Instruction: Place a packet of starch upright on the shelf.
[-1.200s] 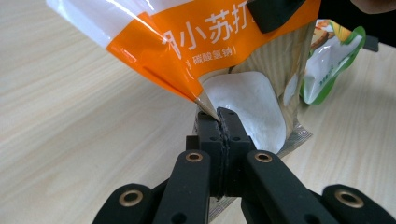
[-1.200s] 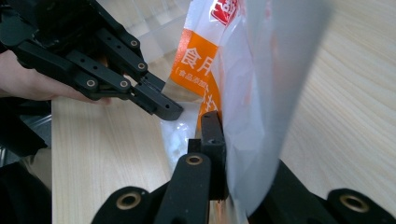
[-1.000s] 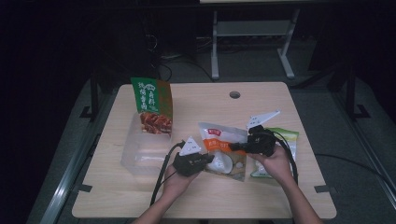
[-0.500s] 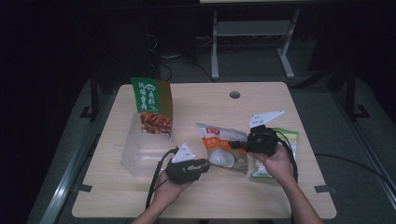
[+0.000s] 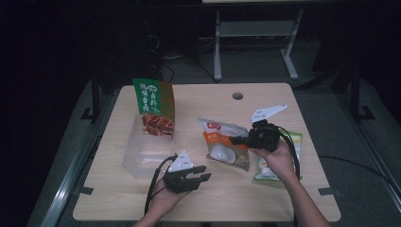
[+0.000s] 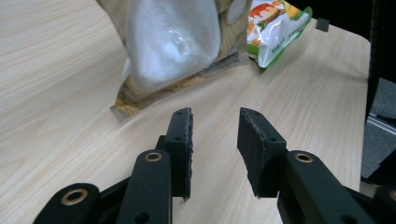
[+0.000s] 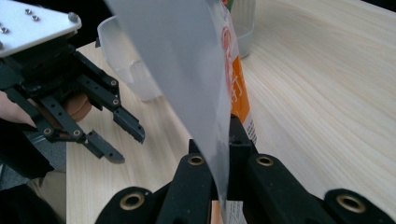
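The right gripper (image 5: 241,140) clenched the orange snack bag (image 5: 222,146); the left gripper (image 5: 201,174), released, sat just beside it. Judged next: carrying it to the plastic tub (image 5: 142,153).

The bench (image 5: 283,184) is pale wood with a fine straight grain. Both grippers are black; the left gripper (image 5: 197,173) carries a white three-cornered plate, and its jaws have brass-coloured rivets. The right gripper (image 5: 239,140) is black too, under a white plate. Between its jaws is a snack bag (image 5: 222,144), white and orange with a small red label, its back silvery grey. Ahead of the left jaws that bag shows a white patch over a brown edge. Beyond it lies a green, white and orange packet (image 5: 265,171). A tall green pouch (image 5: 153,106) with white lettering and a reddish-brown picture stands in a clear, colourless plastic box (image 5: 139,161).
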The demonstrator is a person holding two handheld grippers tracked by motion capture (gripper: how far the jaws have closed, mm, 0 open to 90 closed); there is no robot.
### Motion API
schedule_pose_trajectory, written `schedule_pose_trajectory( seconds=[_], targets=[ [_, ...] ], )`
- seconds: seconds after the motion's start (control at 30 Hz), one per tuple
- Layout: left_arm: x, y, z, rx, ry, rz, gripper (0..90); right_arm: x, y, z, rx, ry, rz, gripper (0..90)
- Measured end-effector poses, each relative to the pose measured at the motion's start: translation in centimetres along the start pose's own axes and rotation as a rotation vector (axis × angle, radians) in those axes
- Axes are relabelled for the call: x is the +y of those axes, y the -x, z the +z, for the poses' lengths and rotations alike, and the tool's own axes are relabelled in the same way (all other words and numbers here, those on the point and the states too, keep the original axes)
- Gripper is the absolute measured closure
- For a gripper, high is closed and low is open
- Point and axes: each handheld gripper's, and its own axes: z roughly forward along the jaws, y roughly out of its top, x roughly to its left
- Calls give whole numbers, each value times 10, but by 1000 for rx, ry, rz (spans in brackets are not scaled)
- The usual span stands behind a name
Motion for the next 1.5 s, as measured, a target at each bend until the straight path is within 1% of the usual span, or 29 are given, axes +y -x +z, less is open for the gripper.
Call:
schedule_pose_trajectory(
  seconds=[0.23,0.27,0.3,0.4,0.53,0.63,0.7,0.77,0.83,0.87,0.93,1.0,1.07,1.1,1.13,1.2,1.23,1.37,1.4,1.43,1.47,1.5],
  targets=[
    [-1,1,-2,-4,15,24,627,13,0,4,18,10,-9,899],
    [-2,2,-2,-7,17,13,621,15,0,5,19,6,-10,898],
    [-2,1,-2,-7,18,15,615,18,0,6,20,6,-18,898],
    [-2,1,-3,-9,21,15,606,25,-1,9,32,2,-24,899],
    [-2,2,-4,-14,23,18,604,38,-4,14,48,14,-37,899],
    [-2,4,-5,-19,26,28,605,47,-6,18,61,20,-45,898],
    [-2,5,-4,-26,30,24,604,54,-7,21,67,21,-51,898],
    [-2,5,-4,-35,33,33,601,61,-10,23,73,21,-60,898],
    [-1,6,-4,-38,40,38,599,69,-11,26,82,23,-81,898],
    [0,7,-4,-41,43,40,598,72,-12,28,85,21,-79,898],
    [0,7,-3,-44,42,44,598,79,-13,33,95,22,-93,898],
    [0,9,-2,-46,40,36,598,84,-14,37,102,20,-95,898],
    [0,10,-2,-48,38,37,597,91,-16,43,114,23,-101,899],
    [0,10,-2,-49,39,40,597,94,-16,45,118,28,-107,898],
    [-1,10,-2,-50,45,35,597,97,-17,48,121,30,-113,898],
    [-1,11,-3,-51,42,47,594,103,-18,54,132,34,-118,898],
    [-1,12,-2,-54,42,46,593,106,-19,57,135,33,-120,898],
    [-1,14,-2,-61,45,63,589,118,-22,69,154,33,-132,898],
    [-1,14,-2,-61,44,65,589,121,-23,72,152,30,-143,898],
    [-1,14,-2,-60,40,77,588,125,-24,76,159,28,-145,898],
    [-1,14,-2,-60,36,79,587,128,-25,79,159,33,-150,898],
    [-1,14,-2,-62,45,75,585,130,-26,82,167,32,-149,898]
  ],
)
